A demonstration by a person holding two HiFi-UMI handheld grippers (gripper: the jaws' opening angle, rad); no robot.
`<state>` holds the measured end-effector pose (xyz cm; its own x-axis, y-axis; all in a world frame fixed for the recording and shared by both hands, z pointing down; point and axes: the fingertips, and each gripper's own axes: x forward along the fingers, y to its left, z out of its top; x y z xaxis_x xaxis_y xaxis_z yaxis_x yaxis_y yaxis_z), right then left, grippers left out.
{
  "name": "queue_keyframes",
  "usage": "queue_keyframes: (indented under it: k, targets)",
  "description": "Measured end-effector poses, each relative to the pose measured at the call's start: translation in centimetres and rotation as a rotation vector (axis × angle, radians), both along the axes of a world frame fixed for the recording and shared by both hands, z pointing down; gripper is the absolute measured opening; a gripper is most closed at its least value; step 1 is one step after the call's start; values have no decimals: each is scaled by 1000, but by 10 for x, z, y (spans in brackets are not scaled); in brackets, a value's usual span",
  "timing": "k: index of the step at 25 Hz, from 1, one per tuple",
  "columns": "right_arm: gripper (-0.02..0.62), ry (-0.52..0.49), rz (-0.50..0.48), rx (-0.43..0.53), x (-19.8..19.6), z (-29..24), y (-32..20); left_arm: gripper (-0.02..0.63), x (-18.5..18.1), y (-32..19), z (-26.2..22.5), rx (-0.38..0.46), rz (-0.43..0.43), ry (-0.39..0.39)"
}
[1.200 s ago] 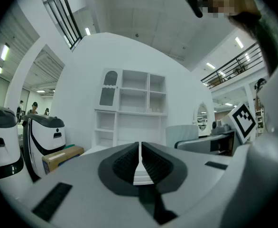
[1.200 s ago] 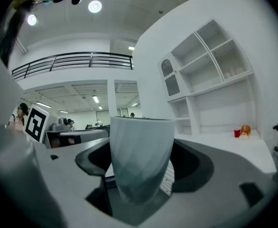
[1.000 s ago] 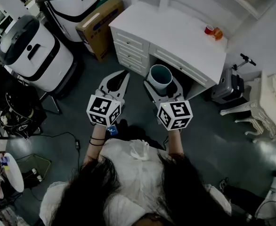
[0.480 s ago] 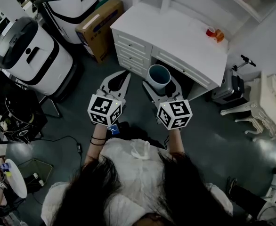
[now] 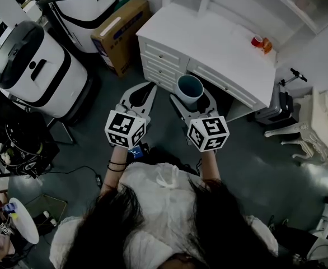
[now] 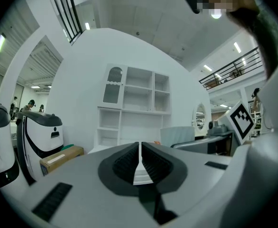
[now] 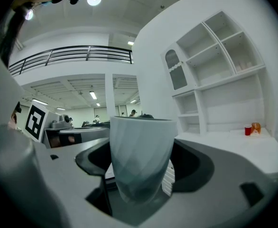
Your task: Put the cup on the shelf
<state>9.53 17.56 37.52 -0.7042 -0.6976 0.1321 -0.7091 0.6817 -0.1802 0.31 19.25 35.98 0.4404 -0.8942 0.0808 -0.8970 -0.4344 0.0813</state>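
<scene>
Cup [image 5: 190,89], pale grey-blue and upright, is at the centre of the head view. We cannot see its bottom, hidden between the jaws of the right gripper [image 5: 192,98], which clamp its sides. Beside it, the left gripper [image 5: 140,93] is pressed together on nothing. The shelf [image 5: 248,4] is cut off at upper right.

Your head camera looks steeply down from above, with the white desk [image 5: 220,41] lying far off at the top of its frame. The camera on your left gripper [image 6: 140,148] sits low behind the jaws and faces the desk's shelf unit [image 6: 139,99] level-on. The one on your right gripper [image 7: 141,175] sees the desk obliquely at frame right, with the cup [image 7: 141,151] close up. All three share the desk; the head and right gripper views share the small red thing [image 5: 257,40] on it.
</scene>
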Motion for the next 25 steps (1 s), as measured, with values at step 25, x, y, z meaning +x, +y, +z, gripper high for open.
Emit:
queue_keyframes:
  k: [25]
  targets:
    - [360,41,3,-40,-47,32,-112,23,-32,-107,27,-40,57,5]
